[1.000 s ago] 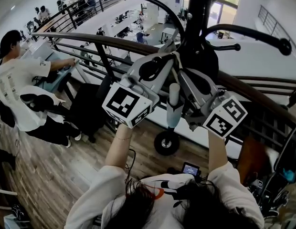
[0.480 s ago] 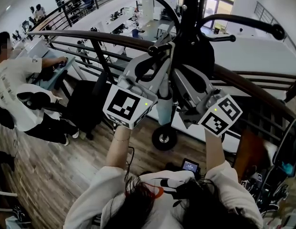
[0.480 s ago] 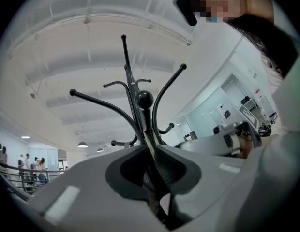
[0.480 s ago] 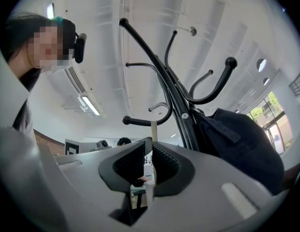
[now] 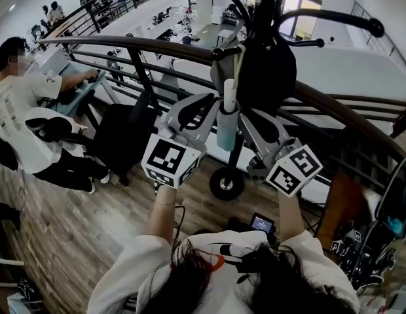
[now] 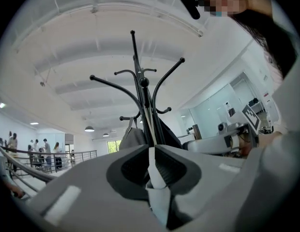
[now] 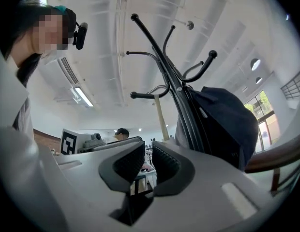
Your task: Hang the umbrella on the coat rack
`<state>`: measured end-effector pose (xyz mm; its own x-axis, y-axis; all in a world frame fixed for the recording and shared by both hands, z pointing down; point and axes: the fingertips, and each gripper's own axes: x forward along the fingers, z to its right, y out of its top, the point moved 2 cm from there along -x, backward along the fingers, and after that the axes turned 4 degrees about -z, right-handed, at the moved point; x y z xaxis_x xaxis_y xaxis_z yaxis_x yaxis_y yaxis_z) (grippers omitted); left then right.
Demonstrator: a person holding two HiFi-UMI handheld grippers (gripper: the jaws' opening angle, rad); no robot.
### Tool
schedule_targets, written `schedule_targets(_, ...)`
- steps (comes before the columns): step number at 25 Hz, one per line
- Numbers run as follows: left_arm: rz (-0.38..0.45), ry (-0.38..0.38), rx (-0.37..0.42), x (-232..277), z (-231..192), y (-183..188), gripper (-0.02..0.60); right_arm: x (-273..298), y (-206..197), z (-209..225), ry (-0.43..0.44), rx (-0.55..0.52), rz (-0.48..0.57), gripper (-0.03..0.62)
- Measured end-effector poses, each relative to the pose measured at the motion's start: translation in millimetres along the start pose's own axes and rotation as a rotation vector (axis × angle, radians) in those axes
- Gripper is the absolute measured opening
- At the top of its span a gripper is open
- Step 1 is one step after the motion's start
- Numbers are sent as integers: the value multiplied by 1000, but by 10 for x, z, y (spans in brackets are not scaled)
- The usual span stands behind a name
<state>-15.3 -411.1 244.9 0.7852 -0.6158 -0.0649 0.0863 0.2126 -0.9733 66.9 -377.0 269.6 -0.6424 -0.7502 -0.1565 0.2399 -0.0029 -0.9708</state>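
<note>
The left gripper (image 6: pixel 151 151) was pinched on the pale teal folded umbrella (image 5: pixel 226 128), apparently steadying it under the black metal coat rack (image 5: pixel 268 5) while its strap seemingly settled over a hook, and the right gripper (image 7: pixel 147 151) stood slightly parted, empty, just beside it

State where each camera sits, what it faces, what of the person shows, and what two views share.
Head view: on the head, steeply down at the umbrella; forearms show.
Left gripper view: on left hand-held gripper, facing up; jaws shut on umbrella.
Right gripper view: on right hand-held gripper, facing up; jaws apart, empty.
Both share the coat rack.
</note>
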Motion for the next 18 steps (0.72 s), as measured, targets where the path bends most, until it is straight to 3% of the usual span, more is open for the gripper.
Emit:
schedule_targets(8, -114, 11, -133, -510, 208, -629, 35, -221, -601, -254, -61, 76, -64, 57)
schedule_targets(18, -244, -59, -252, -1104, 813, -1233, 35, -645, -1222, -700, -144, 137, -159, 58)
